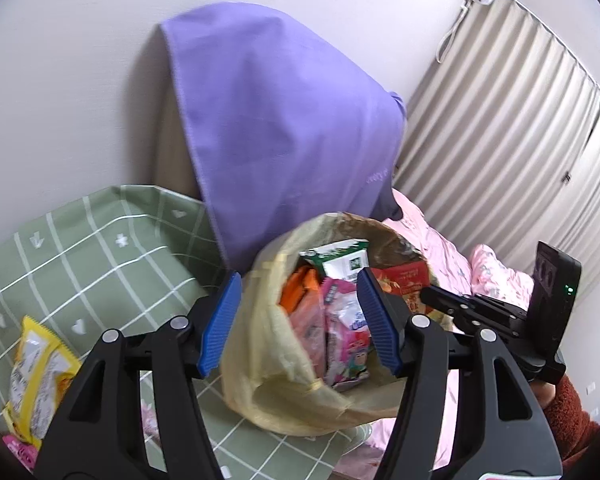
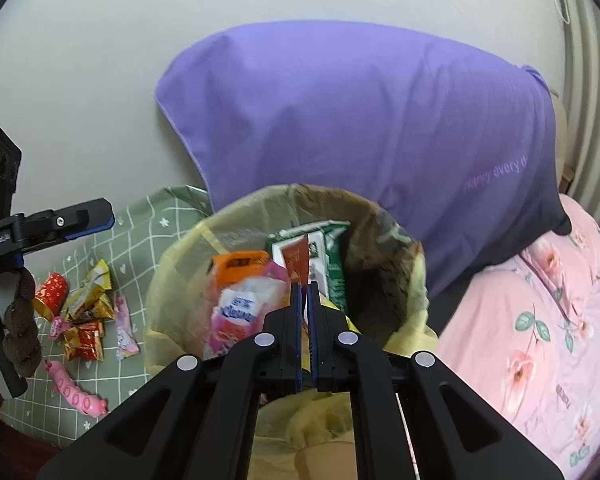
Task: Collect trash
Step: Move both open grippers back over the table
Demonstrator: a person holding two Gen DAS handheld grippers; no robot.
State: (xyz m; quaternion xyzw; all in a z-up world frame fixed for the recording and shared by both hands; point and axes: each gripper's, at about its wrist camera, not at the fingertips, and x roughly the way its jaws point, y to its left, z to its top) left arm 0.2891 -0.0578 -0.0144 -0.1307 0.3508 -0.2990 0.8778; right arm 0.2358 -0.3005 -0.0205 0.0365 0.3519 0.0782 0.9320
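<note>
A yellow translucent trash bag [image 1: 260, 360] [image 2: 172, 280] stands open on the bed, holding a green-and-white carton [image 1: 340, 260], an orange packet [image 2: 236, 268], a pink wrapper [image 1: 344, 320] and a red carton [image 1: 400, 280]. My left gripper [image 1: 298, 276] hangs open over the bag's mouth with nothing between its blue pads. My right gripper [image 2: 305, 286] [image 1: 428, 294] is shut on the bag's near rim. Loose trash lies on the green checked cloth [image 2: 140, 216]: a yellow wrapper [image 1: 36, 372], a red cup [image 2: 52, 294], gold wrappers [image 2: 92, 292], a red packet [image 2: 84, 338] and a pink sausage-shaped pack [image 2: 76, 392].
A large purple pillow [image 1: 284, 128] [image 2: 360, 120] leans on the white wall right behind the bag. Pink floral bedding [image 2: 548, 320] spreads to the right, with a pleated curtain [image 1: 500, 120] beyond. A red-brown sleeve [image 1: 572, 420] shows behind the right gripper.
</note>
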